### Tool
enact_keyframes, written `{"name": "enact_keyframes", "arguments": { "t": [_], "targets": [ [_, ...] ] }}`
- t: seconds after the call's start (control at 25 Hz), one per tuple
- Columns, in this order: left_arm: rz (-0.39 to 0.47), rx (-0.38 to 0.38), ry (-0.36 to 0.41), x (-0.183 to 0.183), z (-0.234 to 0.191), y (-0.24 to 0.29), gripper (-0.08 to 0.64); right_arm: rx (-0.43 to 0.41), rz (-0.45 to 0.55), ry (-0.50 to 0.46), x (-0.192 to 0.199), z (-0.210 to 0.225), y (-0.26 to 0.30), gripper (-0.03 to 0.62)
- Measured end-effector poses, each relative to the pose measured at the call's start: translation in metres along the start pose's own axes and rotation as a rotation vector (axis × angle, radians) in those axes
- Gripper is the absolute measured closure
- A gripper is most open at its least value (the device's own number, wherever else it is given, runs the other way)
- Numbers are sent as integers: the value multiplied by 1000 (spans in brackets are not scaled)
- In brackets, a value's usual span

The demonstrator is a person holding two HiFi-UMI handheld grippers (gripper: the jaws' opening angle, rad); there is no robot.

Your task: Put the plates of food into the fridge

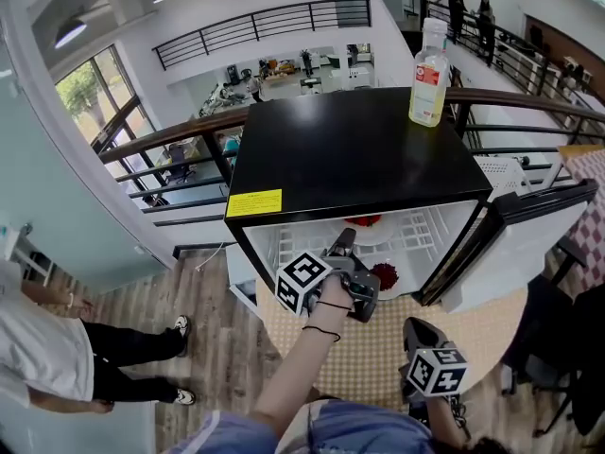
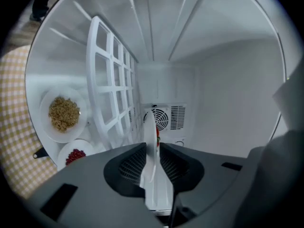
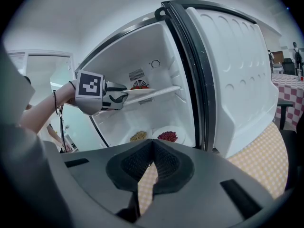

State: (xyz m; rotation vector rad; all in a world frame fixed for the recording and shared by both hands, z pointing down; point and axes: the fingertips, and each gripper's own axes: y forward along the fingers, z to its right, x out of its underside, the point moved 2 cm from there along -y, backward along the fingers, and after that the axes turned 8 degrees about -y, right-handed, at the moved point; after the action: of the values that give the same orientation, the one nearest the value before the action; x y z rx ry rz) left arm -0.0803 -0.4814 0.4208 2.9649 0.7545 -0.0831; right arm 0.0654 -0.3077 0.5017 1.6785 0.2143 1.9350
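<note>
The plate [image 3: 140, 89] w/ red food lies on the shelf [image 3: 164, 91] in the upper part of the fridge [image 1: 350, 149]. We judge it goes up there b/c the fridge floor below is taken by two others, a grain plate [image 2: 63, 114] and a berry plate [image 2: 76, 155], side by side. We take it by the rim alone, prob. so the food stays flat and the plate can go onto the grid w/o the jaws fouling it.

The L gripper [image 2: 152, 145] has that rim edge-on between its jaws. The pads sit close on either side, but a thin gap shows on one side, so we read the grip as loose: the shelf bears the plate, not us. Our L arm is stretched fwd into the opening, w/ the gripper level and rolled on its side so the jaws bracket the rim above and below.

The R gripper [image 3: 152, 144] hangs low in front of the open door [image 3: 232, 70], tipped downward. Its jaws are together w/ nothing in them; we'd say it's parked out of the way.
</note>
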Motion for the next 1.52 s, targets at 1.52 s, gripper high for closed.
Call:
{"name": "enact_keyframes", "arguments": {
  "t": [1.52],
  "targets": [
    [-223,95,-21,27,-40,-77,215,-67,-1,31,10,-14,-6,577]
  ]
}}
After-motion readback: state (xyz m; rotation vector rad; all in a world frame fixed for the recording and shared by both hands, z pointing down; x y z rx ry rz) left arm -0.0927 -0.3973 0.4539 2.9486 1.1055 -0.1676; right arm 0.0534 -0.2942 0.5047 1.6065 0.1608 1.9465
